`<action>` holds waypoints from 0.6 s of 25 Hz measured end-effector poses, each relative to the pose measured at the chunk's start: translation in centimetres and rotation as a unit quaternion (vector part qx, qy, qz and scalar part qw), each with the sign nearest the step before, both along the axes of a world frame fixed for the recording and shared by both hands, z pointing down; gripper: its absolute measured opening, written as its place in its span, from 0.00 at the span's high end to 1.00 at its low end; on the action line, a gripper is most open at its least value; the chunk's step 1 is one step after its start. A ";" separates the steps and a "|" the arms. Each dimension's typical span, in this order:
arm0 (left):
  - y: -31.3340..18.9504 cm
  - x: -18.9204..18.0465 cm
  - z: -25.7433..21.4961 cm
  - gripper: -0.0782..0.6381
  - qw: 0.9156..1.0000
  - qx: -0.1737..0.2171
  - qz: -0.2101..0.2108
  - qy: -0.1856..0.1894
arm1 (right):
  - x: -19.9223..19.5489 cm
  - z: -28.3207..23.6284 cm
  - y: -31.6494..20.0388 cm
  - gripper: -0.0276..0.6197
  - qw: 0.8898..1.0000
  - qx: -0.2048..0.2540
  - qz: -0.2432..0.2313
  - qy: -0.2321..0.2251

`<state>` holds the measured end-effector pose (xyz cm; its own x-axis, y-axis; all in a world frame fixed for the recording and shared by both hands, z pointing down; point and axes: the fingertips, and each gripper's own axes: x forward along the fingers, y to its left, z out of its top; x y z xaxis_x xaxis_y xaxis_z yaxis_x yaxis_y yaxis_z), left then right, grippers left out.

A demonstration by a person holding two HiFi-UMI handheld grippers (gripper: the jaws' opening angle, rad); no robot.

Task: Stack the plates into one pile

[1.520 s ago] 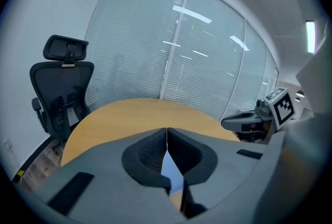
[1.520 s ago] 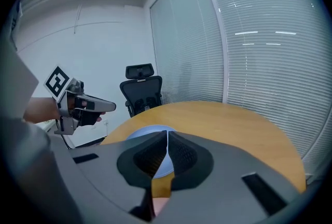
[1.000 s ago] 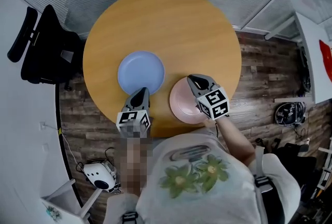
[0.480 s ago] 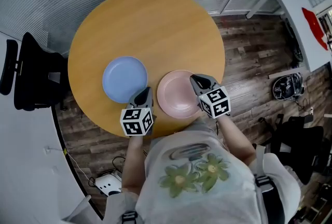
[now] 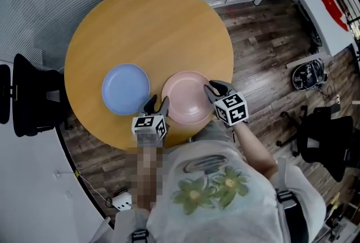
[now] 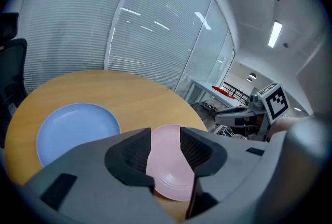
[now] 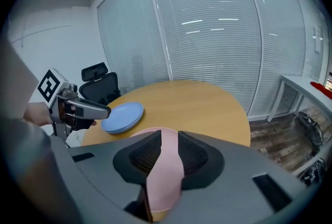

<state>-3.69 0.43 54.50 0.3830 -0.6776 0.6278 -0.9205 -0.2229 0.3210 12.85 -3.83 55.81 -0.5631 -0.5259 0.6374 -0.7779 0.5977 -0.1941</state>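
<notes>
The round wooden table [image 5: 152,22] carries two plates lying flat along its near edge, not yet stacked. The blue plate [image 5: 125,89] lies toward the left edge, and the pink plate [image 5: 185,98] lies near it on the right, not touching. The left hand-held gripper [image 5: 157,104] sits at the near edge between the plates. Its jaws are opening and fairly wide, gripping nothing. The right hand-held gripper [image 5: 210,90] sits over the pink plate's right rim. Its jaws are opening but narrow, with pink showing through the gap, unclamped.
</notes>
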 end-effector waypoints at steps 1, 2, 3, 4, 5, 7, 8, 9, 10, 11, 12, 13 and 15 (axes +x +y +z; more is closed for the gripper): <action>0.0 0.2 0.3 0.65 1.000 -0.004 0.002 -0.002 | 0.4 0.3 0.1 0.81 1.000 -0.004 0.003 0.002; 0.1 0.5 0.6 0.64 1.000 -0.007 0.004 -0.004 | 0.7 0.7 0.2 0.78 1.000 -0.009 0.006 0.004; 0.1 0.6 0.9 0.63 1.000 -0.011 0.005 -0.006 | 0.9 1.1 0.3 0.78 1.000 -0.014 0.008 0.007; 0.2 0.7 1.2 0.62 1.000 -0.014 0.006 -0.008 | 1.1 1.5 0.4 0.77 1.000 -0.019 0.009 0.010; 0.2 0.7 1.5 0.61 1.000 -0.018 0.006 -0.009 | 1.3 1.9 0.5 0.75 1.000 -0.024 0.010 0.013; 0.3 0.9 2.0 0.59 1.000 -0.027 0.007 -0.009 | 1.6 2.6 0.5 0.72 0.999 -0.033 0.013 0.018; 0.4 1.0 2.3 0.59 0.999 -0.030 0.007 -0.009 | 1.7 2.9 0.5 0.70 0.999 -0.039 0.014 0.019; 0.4 1.1 2.5 0.59 0.999 -0.034 0.006 -0.010 | 1.9 3.2 0.6 0.70 0.999 -0.045 0.015 0.021; 0.5 1.2 2.7 0.59 0.999 -0.037 0.005 -0.012 | 2.1 3.5 0.6 0.69 0.998 -0.050 0.015 0.023; 0.5 1.2 3.0 0.59 0.999 -0.040 0.003 -0.015 | 2.3 3.9 0.7 0.68 0.998 -0.054 0.015 0.027; 0.5 1.2 3.4 0.58 0.999 -0.044 0.001 -0.018 | 2.4 4.4 0.7 0.68 0.998 -0.059 0.014 0.030; 0.5 1.2 3.8 0.58 0.999 -0.049 0.000 -0.021 | 2.6 4.8 0.7 0.68 0.997 -0.064 0.014 0.034; 0.5 1.1 4.6 0.56 0.998 -0.061 0.001 -0.024 | 2.7 5.7 0.7 0.67 0.996 -0.075 0.012 0.041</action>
